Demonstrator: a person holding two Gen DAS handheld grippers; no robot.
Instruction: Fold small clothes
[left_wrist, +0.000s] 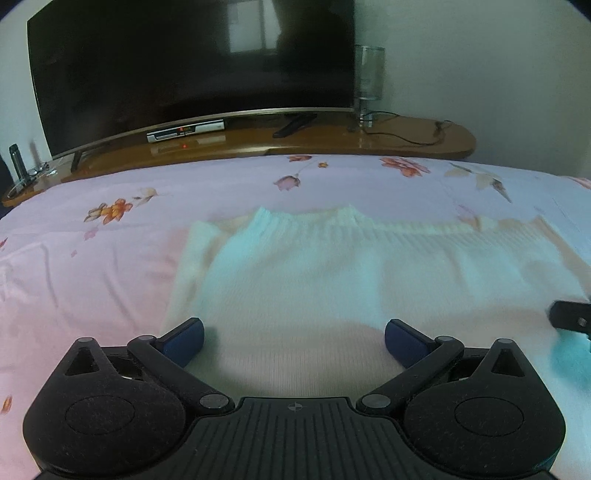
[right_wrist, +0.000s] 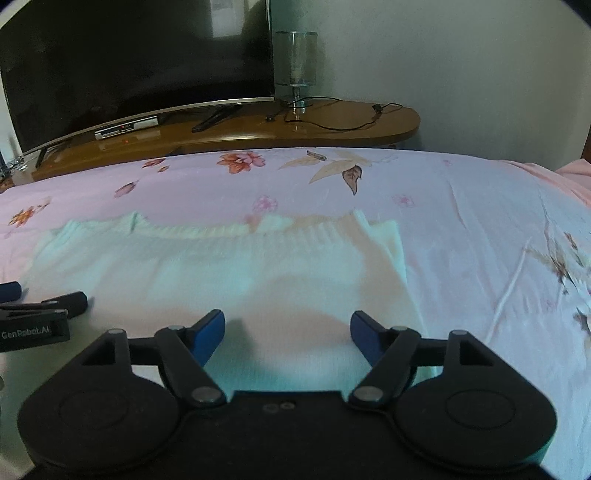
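Note:
A white ribbed knit garment (left_wrist: 332, 273) lies flat on the pink floral bedsheet (left_wrist: 92, 266), its ribbed band at the far edge. It also shows in the right wrist view (right_wrist: 221, 273). My left gripper (left_wrist: 294, 334) is open and empty, just above the garment's near part. My right gripper (right_wrist: 287, 326) is open and empty over the garment's near right part. The left gripper's fingers (right_wrist: 70, 301) show at the left edge of the right wrist view. Part of the right gripper (left_wrist: 570, 315) shows at the right edge of the left wrist view.
Beyond the bed stands a wooden TV bench (left_wrist: 406, 142) with a large dark television (left_wrist: 184, 74), a set-top box (left_wrist: 184, 131), a glass lamp (right_wrist: 295, 62) and cables (right_wrist: 332, 125). The bedsheet (right_wrist: 480, 240) spreads to the right of the garment.

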